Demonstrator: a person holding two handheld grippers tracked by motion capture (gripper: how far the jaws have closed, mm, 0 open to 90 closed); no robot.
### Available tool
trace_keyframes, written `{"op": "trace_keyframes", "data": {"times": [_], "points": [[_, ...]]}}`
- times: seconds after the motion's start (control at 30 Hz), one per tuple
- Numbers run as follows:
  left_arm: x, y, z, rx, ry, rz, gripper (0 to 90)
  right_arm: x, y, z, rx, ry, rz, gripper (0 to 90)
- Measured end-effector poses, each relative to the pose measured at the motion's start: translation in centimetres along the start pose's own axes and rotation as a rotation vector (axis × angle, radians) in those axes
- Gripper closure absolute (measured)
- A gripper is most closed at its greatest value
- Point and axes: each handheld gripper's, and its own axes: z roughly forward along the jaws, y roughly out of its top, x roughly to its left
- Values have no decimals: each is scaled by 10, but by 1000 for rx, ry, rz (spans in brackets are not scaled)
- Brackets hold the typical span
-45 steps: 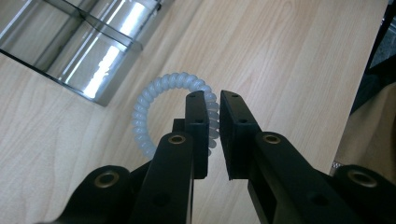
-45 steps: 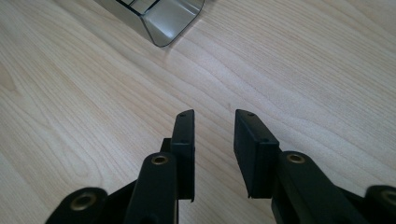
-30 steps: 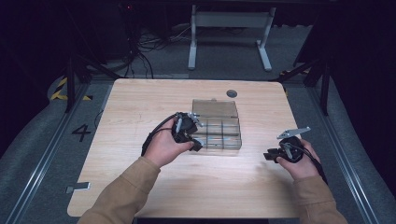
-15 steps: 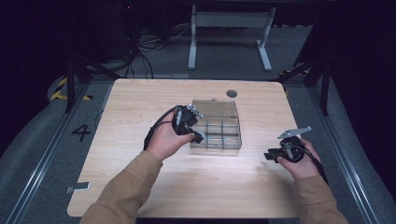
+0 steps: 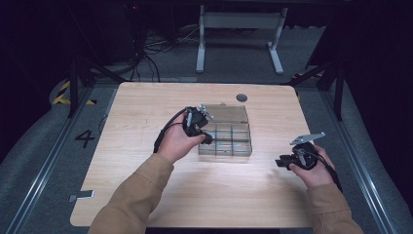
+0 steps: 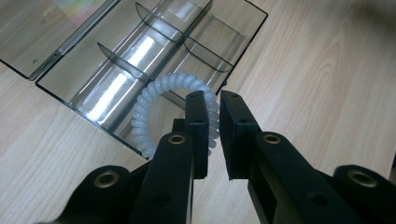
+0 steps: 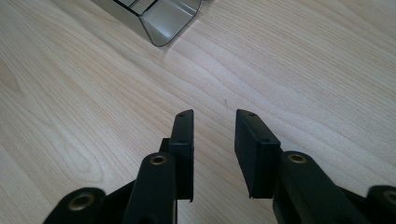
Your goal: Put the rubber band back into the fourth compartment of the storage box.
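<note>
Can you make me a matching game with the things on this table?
Things:
1. hair tie
2. box
3. left gripper
4. right gripper

States:
A. clear, lid open, with dividers
B. open, above bare wood
C. white, coiled, gripped over the box's edge
D. shut on the hair tie

Pairs: 1-C, 2-A, 3-D, 4-B
</note>
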Motion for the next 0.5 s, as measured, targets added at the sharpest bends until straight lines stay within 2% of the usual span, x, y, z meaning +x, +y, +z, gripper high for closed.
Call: {"op": "trace_keyframes", "data": {"times": [0.27,0.5], "points": [[9,2,15,20,11,1,824,-1,-1,0,-1,2,2,696],[14,0,23,14,25,-15,824,-2,-1,1,1,5,4,694]]}}
